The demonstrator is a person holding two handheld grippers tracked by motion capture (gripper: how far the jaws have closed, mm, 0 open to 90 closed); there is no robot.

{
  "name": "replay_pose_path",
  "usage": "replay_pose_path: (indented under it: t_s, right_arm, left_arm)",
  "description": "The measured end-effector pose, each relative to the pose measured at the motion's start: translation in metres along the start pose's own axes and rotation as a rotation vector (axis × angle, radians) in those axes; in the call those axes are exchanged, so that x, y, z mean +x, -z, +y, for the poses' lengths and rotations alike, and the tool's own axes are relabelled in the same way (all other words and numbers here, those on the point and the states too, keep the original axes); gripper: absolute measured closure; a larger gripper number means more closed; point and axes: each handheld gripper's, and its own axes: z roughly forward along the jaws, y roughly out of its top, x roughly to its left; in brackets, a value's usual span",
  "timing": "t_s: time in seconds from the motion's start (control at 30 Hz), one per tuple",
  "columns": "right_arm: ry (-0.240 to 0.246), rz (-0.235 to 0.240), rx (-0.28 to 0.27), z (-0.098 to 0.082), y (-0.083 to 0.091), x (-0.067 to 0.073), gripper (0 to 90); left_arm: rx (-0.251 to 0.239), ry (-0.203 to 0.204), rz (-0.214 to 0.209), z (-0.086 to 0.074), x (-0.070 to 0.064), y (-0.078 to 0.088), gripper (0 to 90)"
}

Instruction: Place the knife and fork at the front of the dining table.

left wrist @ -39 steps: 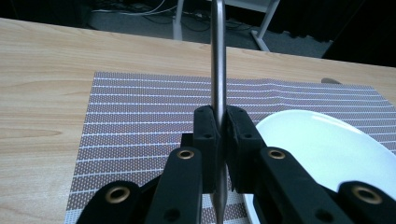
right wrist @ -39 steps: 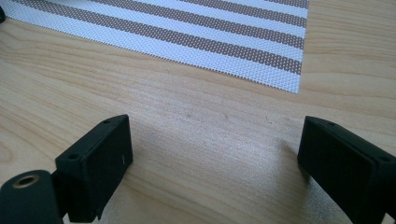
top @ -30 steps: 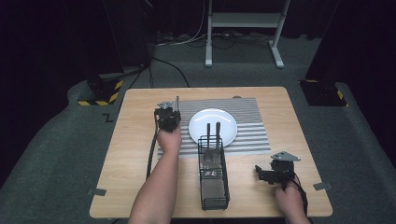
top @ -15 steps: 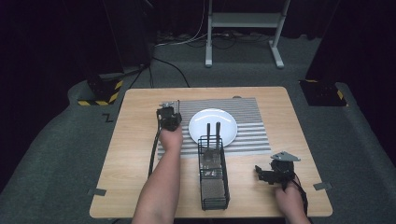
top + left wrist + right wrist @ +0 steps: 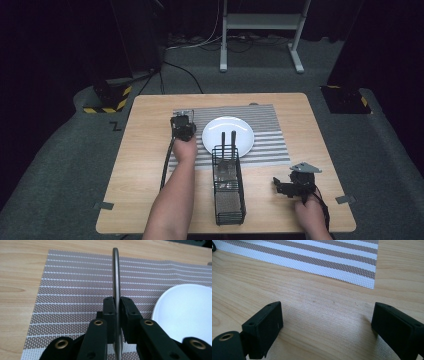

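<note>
I see the left gripper (image 5: 183, 125) over the mat (image 5: 260, 120), jaws clenched on a thin metal utensil (image 5: 116, 280) held edge-on; which utensil, I cannot tell. Its handle points forward above the mat, just left of the plate (image 5: 227, 135). A wire caddy (image 5: 228, 187) stands on the table (image 5: 145, 150) at centre, two dark handles upright in its far end. The right gripper (image 5: 287, 187) rests on bare wood at right, jaws released, wide apart.

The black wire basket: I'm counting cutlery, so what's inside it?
Two dark handles stand up from the far end of the black wire basket. Their lower ends sit behind the mesh, so I cannot tell what utensils they are.
</note>
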Motion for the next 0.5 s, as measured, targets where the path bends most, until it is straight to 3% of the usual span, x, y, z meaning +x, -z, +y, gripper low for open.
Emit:
replay_pose_path:
  t_s: [0.17, 0.3, 0.5]
  right_arm:
    - [0.0, 0.0, 0.0, 0.0, 0.0, 0.0, 10.1]
    - [0.0, 0.001, 0.0, 0.0, 0.0, 0.0, 10.1]
    - [0.0, 0.002, 0.001, 0.0, 0.0, 0.0, 10.1]
  left_arm:
    - [0.011, 0.013, 0.003, -0.003, 0.003, -0.003, 82.2]
    - [-0.025, 0.02, -0.012, -0.001, 0.006, 0.001, 79.6]
    - [-0.042, -0.004, -0.012, -0.001, 0.007, 0.012, 75.3]
